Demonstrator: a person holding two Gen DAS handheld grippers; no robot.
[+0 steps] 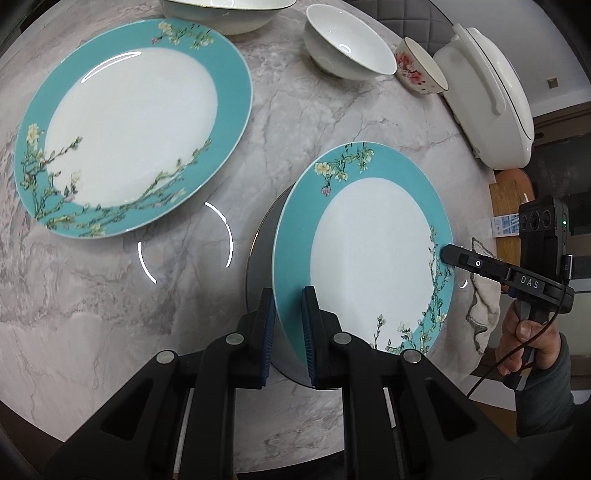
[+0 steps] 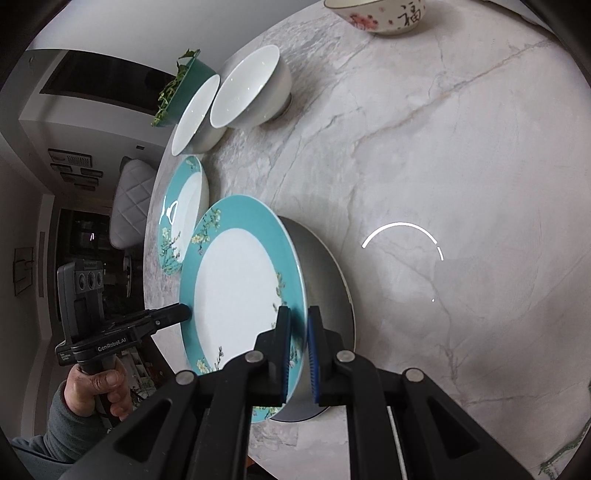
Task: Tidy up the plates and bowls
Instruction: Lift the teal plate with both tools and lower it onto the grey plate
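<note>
**A:** Now, how are the tongs posed?

**B:** Both are seen pointing steeply down at the marble table [image 1: 303,122]. The left gripper [image 1: 289,332] is clamped nearly shut on the near rim of the lifted teal plate [image 1: 369,251]; the right gripper [image 2: 298,350] is clamped likewise on the opposite rim. The plate is held between them above the table, its shadow cast beneath. A hand [image 1: 524,343] in a grey sleeve is seen on the right tool's handle.

**A:** What is shown in one view only?

**B:** A white lidded pot [image 1: 491,99] beyond the lifted plate is shown only in the left wrist view. A green planter [image 2: 188,92] past the table edge is shown only in the right wrist view.

**A:** And the counts?

**B:** Two teal plates are counted: the lifted one and a second teal plate [image 1: 133,125] lying flat well beside it. Three bowls are counted beyond it: a wide white bowl [image 1: 229,14], a small white bowl [image 1: 347,48] and a red-flowered bowl [image 1: 421,68].
</note>
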